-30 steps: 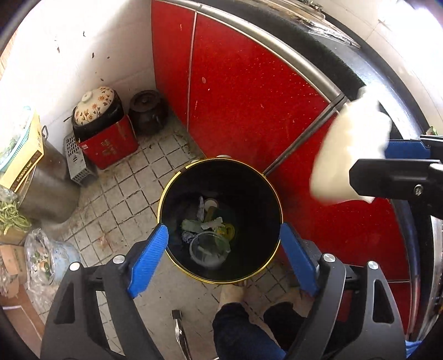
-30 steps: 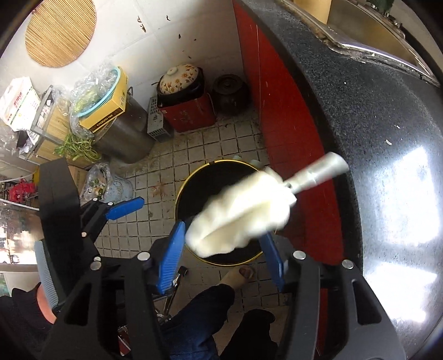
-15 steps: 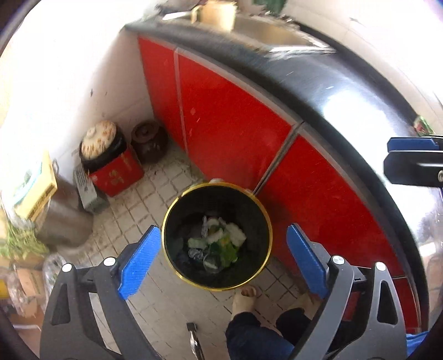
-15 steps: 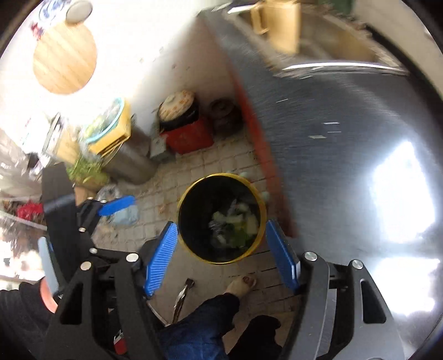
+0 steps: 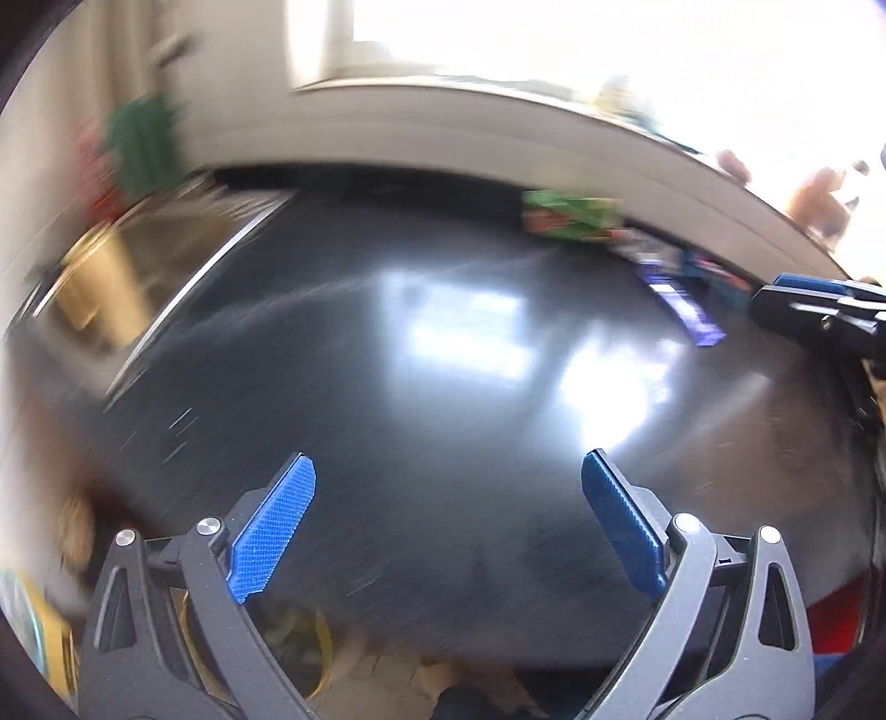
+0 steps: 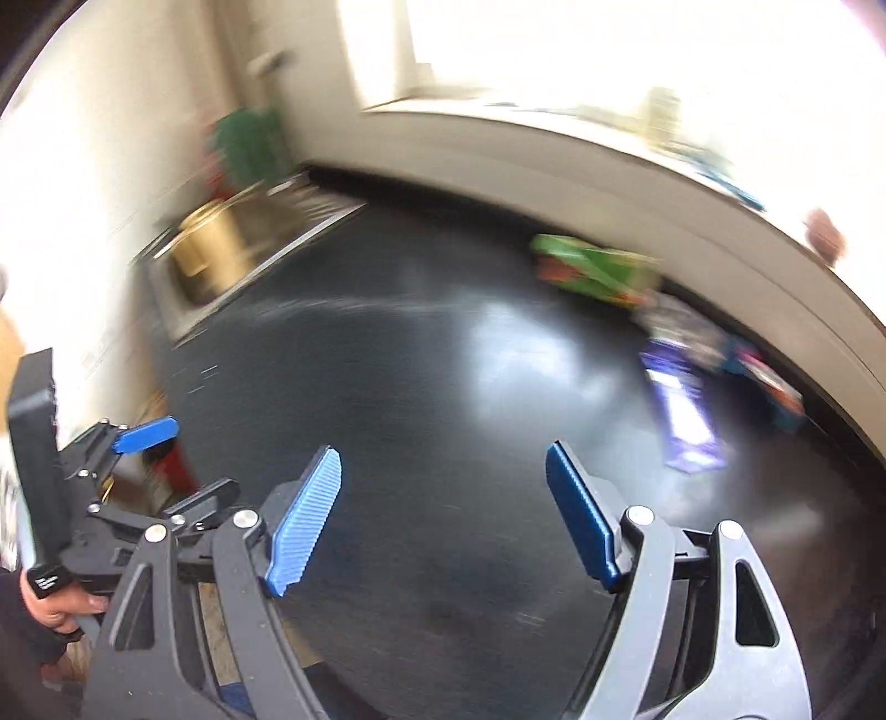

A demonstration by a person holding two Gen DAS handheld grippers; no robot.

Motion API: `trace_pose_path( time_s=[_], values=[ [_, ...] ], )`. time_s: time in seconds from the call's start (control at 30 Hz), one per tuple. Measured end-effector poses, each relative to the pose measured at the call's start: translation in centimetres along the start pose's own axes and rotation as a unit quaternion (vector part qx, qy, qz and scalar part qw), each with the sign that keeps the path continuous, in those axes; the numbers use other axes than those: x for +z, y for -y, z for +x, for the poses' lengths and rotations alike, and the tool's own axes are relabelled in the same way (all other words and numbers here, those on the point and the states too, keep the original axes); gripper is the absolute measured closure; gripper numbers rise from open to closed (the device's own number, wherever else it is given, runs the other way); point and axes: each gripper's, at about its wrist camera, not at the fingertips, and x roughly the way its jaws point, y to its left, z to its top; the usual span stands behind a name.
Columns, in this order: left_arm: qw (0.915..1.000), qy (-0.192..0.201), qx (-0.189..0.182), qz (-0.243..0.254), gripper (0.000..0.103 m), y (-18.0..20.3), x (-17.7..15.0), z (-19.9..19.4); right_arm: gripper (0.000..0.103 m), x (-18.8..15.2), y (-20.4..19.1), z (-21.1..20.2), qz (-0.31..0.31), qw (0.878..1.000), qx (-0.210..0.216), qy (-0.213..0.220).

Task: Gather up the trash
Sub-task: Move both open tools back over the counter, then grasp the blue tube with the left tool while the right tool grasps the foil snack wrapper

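1. Tabletop (image 5: 443, 399) fills both views, dark, glossy, blurred.
2. Your left hand-held gripper (image 5: 448, 526) gapes wide, jaws just opening, nothing between them.
3. Your right hand-held gripper (image 6: 443, 515) likewise, jaws just opening, empty.
4. Trash: green wrapper (image 6: 598, 271) and purple wrapper (image 6: 684, 410) lie near the tabletop's far edge.

Both wrist views heavily motion-blurred. Window (image 6: 609, 50) at top overexposed, blown to white. Its glare reflects off the black countertop (image 5: 443, 421). Gripper fingers (image 5: 274, 526) sharp; fisheye edges bowed and vignetted.
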Motion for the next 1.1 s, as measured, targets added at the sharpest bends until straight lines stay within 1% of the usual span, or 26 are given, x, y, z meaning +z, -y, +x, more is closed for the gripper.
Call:
trace_pose_path(
  time_s=[0.13,0.2,0.23,0.3,0.43,0.53,0.73,0.8,0.87,0.93,1.0,1.07,1.1],
  values=[
    [0.9981,-0.009,-0.040,0.046,0.009,7.4,2.9,2.4,0.029,-1.9,7.4,-2.6,0.066,0.997,-0.036,0.010],
    [0.9968,-0.014,-0.054,0.058,0.009,10.1,3.8,3.2,0.029,-2.7,9.9,-3.3,0.086,0.995,-0.045,0.012],
    [0.9961,-0.017,-0.059,0.062,0.009,11.3,4.3,3.7,0.029,-3.1,11.4,-3.5,0.098,0.994,-0.048,0.012],
    [0.9948,-0.029,-0.064,0.073,0.009,13.5,5.1,5.0,0.029,-3.6,13.3,-3.8,0.113,0.992,-0.053,0.012],
    [0.9926,-0.047,-0.073,0.085,0.009,16.6,6.6,7.3,0.029,-3.8,16.7,-3.2,0.132,0.989,-0.060,0.006],
    [0.9927,-0.058,-0.064,0.084,0.009,19.3,8.4,10.2,0.029,-3.7,19.2,-2.4,0.139,0.988,-0.063,-0.001],
    [0.9944,-0.087,-0.042,0.044,0.009,23.9,12.3,17.4,0.029,-2.6,24.9,0.7,0.142,0.988,-0.063,-0.025],
    [0.9951,-0.092,-0.024,0.026,0.009,25.3,13.5,20.1,0.029,-2.0,26.6,2.3,0.142,0.988,-0.057,-0.035],
    [0.9950,-0.096,-0.009,0.025,0.009,26.3,14.3,22.2,0.029,-1.4,27.9,3.7,0.139,0.988,-0.052,-0.041],
    [0.9941,-0.101,0.016,0.034,0.009,27.1,14.6,24.1,0.029,-0.6,29.3,5.6,0.133,0.989,-0.046,-0.048],
    [0.9921,-0.115,0.033,0.036,0.009,27.4,14.5,26.0,0.029,0.2,30.4,7.6,0.124,0.990,-0.041,-0.056],
    [0.9901,-0.130,0.039,0.035,0.009,26.9,14.2,27.1,0.029,1.1,31.3,10.0,0.111,0.991,-0.033,-0.067],
    [0.9900,-0.132,0.037,0.036,0.009,26.6,14.1,27.2,0.029,1.4,31.6,11.0,0.105,0.991,-0.032,-0.072]
  ],
)
